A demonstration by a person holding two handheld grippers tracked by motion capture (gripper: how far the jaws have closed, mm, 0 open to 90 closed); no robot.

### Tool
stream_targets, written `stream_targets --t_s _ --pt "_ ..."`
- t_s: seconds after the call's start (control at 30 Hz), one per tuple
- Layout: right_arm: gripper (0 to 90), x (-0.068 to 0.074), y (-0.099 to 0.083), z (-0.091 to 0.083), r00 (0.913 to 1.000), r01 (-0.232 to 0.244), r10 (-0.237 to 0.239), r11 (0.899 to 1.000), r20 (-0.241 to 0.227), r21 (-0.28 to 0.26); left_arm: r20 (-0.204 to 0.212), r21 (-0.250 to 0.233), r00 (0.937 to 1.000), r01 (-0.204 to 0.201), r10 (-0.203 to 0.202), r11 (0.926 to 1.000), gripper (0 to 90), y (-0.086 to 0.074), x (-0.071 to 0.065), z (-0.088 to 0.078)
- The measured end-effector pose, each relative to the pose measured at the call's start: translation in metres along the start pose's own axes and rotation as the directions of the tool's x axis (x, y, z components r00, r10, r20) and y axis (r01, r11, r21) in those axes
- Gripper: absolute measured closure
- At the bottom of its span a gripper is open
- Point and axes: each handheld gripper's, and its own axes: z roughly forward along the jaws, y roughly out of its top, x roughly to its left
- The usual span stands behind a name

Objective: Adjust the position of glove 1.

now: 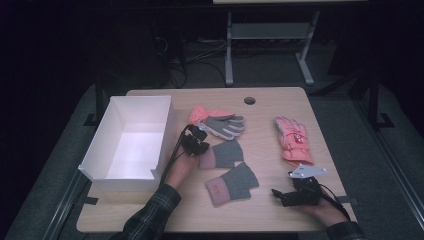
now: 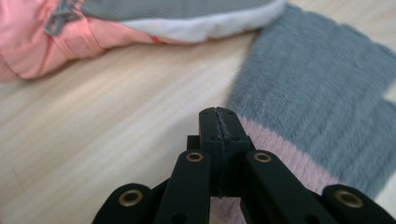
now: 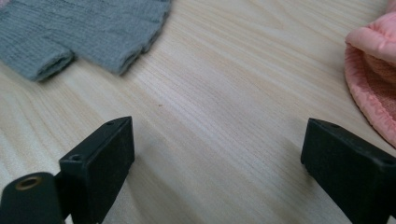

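Two grey knit fingerless gloves with pink cuffs lie mid-table, one (image 1: 225,153) higher and one (image 1: 234,183) nearer me. My left gripper (image 1: 200,145) sits at the upper glove's cuff end. Its jaws are shut together (image 2: 219,115) just over the edge of the pink cuff (image 2: 285,154), with nothing seen between them. A pink glove with a grey palm (image 1: 217,122) lies beyond it, also visible as a pink glove (image 2: 70,42) ahead of the jaws. My right gripper (image 1: 278,196) rests low at the front right, open (image 3: 215,149) over bare wood. The grey glove (image 3: 93,32) is off its left and a pink ski glove (image 1: 293,140) off its right.
An open white box (image 1: 162,135) stands along the table's left side. A round cable hole (image 1: 249,100) is near the far edge. A desk frame and cables stand on the dark floor behind. The pink glove's cuff (image 3: 373,88) lies close to the right jaw.
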Motion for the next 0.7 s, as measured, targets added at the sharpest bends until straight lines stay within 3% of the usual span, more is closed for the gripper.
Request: stream_targets --t_s 0.13,0.37,0.53,0.6,0.7 --pt "9.1 0.000 0.000 0.000 1.0000 -0.001 0.001 1.000 0.000 0.000 0.011 -0.002 0.9999 -0.003 0.003 1.0000 89.7 -0.008 -0.006 -0.007" --pt "9.0 0.000 0.000 0.000 1.0000 -0.002 0.002 1.000 0.000 0.000 0.045 0.004 0.9980 -0.045 0.045 0.9990 89.7 -0.019 -0.023 -0.017" --pt "8.9 0.000 0.000 0.000 1.0000 -0.003 0.003 1.000 0.000 0.000 0.062 -0.037 0.9961 -0.060 0.063 0.9975 88.8 -0.023 -0.025 -0.024" --pt "8.8 0.000 0.000 0.000 1.0000 -0.003 0.003 1.000 0.000 0.000 0.105 -0.061 0.9916 -0.068 0.074 0.9958 84.5 -0.019 -0.027 -0.027" --pt "8.8 0.000 0.000 0.000 1.0000 0.001 -0.001 1.000 0.002 -0.002 0.142 -0.108 0.9803 -0.122 0.137 0.9867 75.1 -0.013 -0.031 -0.031"
